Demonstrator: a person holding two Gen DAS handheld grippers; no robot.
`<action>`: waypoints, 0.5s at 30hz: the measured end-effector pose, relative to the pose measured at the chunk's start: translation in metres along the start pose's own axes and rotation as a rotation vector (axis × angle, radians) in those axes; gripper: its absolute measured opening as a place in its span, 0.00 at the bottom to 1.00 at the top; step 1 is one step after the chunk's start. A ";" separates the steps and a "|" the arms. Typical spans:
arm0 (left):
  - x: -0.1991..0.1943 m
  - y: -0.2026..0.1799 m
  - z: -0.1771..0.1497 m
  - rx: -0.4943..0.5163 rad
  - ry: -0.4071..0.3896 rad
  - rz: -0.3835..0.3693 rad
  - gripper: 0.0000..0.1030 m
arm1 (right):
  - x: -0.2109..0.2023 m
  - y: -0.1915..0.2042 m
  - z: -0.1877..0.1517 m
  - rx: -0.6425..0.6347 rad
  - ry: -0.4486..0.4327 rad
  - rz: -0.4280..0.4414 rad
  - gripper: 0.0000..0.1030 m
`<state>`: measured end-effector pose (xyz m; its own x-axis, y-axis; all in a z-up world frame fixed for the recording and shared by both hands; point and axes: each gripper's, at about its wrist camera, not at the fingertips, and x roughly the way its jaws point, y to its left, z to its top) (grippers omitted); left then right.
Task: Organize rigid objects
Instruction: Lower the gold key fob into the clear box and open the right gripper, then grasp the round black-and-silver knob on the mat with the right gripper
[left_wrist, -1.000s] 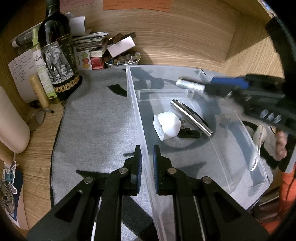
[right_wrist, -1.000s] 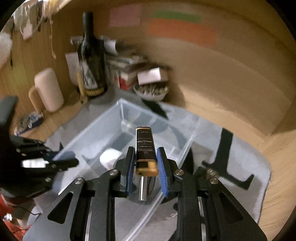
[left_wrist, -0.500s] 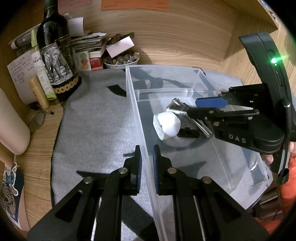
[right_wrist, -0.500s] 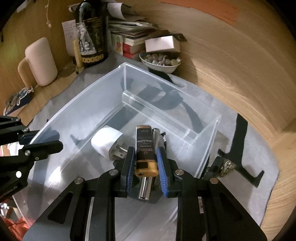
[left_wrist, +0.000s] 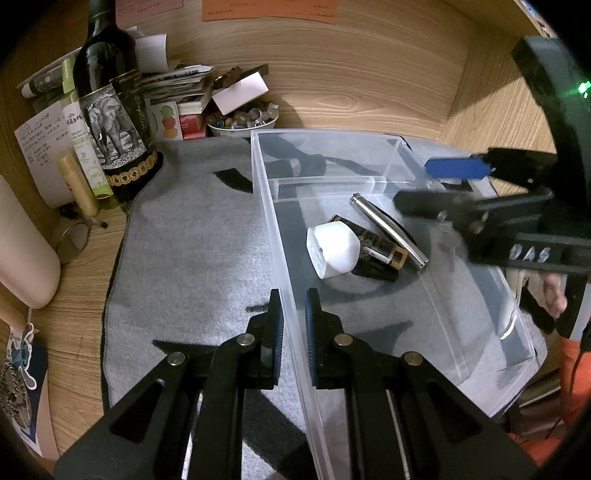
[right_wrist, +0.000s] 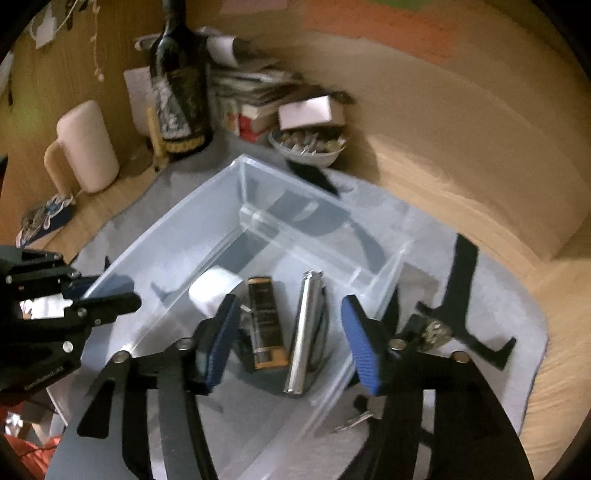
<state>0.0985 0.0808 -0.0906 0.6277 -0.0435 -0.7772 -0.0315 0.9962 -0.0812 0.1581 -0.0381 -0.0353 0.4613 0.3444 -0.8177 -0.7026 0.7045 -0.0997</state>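
Release is the step in hand: right gripper (right_wrist: 288, 332) jaws are opening above the black-and-gold lighter (right_wrist: 266, 325), now lying in the clear bin (left_wrist: 280, 229) whose near-left wall the left gripper (left_wrist: 293, 332) clamps; next, a clean lift-away.

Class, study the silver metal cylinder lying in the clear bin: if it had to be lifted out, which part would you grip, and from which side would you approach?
Grip the silver metal cylinder at mid-length, coming from above with the fingers across its narrow width. It lies flat on the clear bin floor, with the black and gold lighter close alongside, so a side approach looks blocked.
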 end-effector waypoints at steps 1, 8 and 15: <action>0.000 0.000 0.000 0.000 0.000 0.000 0.10 | -0.004 -0.004 0.001 0.009 -0.014 -0.006 0.59; 0.000 0.000 0.000 -0.001 0.001 0.000 0.10 | -0.037 -0.030 0.008 0.056 -0.119 -0.091 0.79; 0.000 0.000 0.000 -0.001 0.000 0.000 0.10 | -0.051 -0.064 0.006 0.126 -0.148 -0.163 0.80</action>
<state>0.0986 0.0809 -0.0909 0.6277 -0.0431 -0.7773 -0.0322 0.9962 -0.0812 0.1831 -0.0970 0.0161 0.6438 0.3000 -0.7039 -0.5434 0.8269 -0.1445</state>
